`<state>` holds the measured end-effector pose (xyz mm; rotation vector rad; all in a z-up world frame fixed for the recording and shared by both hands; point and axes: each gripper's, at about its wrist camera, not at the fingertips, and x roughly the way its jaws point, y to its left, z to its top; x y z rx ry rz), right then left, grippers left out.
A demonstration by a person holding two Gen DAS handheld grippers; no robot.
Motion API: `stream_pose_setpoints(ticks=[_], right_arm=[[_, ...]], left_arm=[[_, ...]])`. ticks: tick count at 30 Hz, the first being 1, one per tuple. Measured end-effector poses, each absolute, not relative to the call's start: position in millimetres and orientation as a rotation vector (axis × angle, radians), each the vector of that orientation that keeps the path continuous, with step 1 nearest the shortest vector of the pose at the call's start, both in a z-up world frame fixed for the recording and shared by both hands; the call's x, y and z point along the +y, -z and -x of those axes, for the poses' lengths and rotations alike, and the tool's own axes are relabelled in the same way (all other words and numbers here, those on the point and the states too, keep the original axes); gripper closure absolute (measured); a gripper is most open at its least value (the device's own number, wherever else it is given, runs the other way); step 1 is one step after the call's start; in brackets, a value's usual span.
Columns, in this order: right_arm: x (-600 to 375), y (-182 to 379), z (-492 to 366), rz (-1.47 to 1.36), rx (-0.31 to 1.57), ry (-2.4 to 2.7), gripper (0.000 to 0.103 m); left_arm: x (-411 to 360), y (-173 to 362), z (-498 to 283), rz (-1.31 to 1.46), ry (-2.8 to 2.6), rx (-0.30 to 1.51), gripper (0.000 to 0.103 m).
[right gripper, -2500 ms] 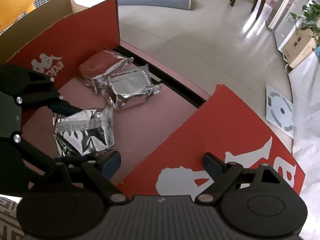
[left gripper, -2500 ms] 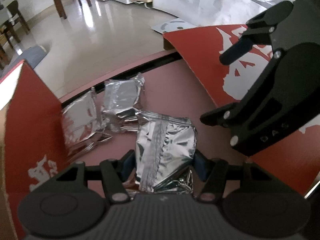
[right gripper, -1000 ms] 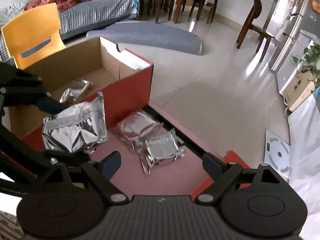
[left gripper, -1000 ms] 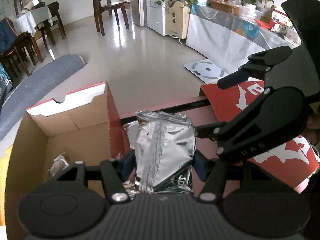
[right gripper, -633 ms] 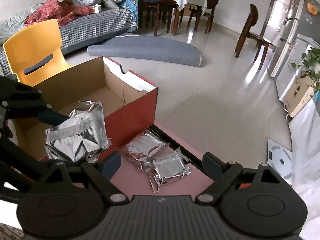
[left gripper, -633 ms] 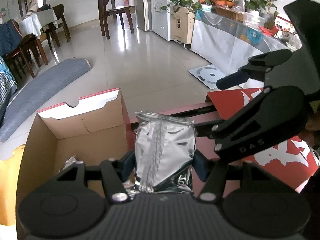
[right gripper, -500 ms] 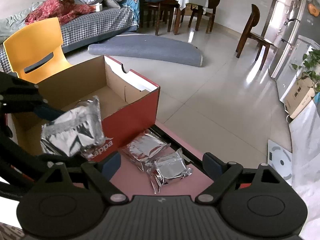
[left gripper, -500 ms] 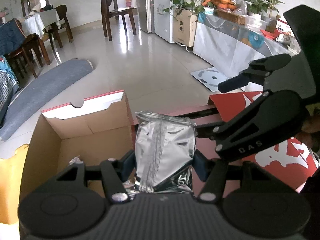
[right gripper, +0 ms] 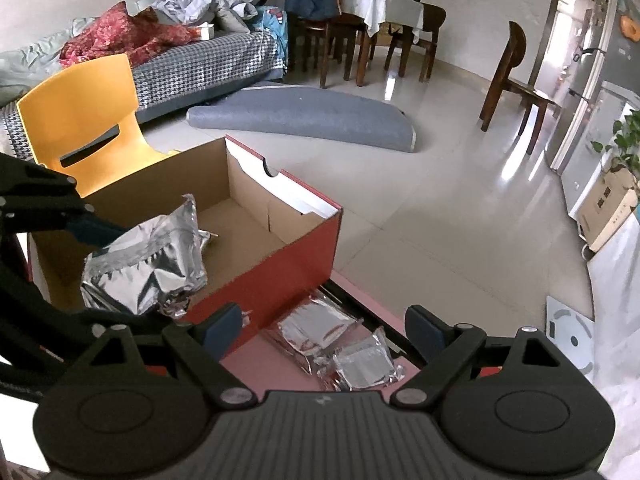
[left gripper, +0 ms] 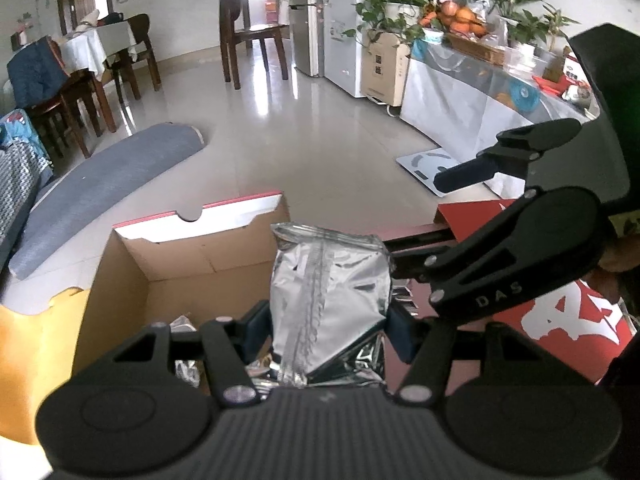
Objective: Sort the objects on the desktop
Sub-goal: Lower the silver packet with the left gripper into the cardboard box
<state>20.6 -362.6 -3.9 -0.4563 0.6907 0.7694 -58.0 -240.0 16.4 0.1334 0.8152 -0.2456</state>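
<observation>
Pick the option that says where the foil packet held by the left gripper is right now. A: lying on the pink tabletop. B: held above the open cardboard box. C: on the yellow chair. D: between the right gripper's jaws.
B: the left gripper is shut on the foil packet, which hangs over the open cardboard box.

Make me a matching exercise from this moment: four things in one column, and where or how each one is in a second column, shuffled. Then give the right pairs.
Things
1. held foil pouch
2. right gripper
3. two foil pouches
4. cardboard box

Places or states
A. lying on the pink surface beside the box
B. clamped between the fingers of the left gripper, above the box
C. open, holding nothing
D. open-topped, red outside, with a foil pouch already in it

Pairs: 1-B, 2-C, 3-A, 4-D
</observation>
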Motion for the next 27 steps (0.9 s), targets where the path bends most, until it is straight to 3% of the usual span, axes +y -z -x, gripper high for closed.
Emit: stream_pose_setpoints(ticks=[27], right_arm=[[-310, 3, -18, 0.465, 0.689, -0.845, 0.014]], left_arm=[[-147, -12, 52, -0.037, 0.073, 0.83, 0.045]])
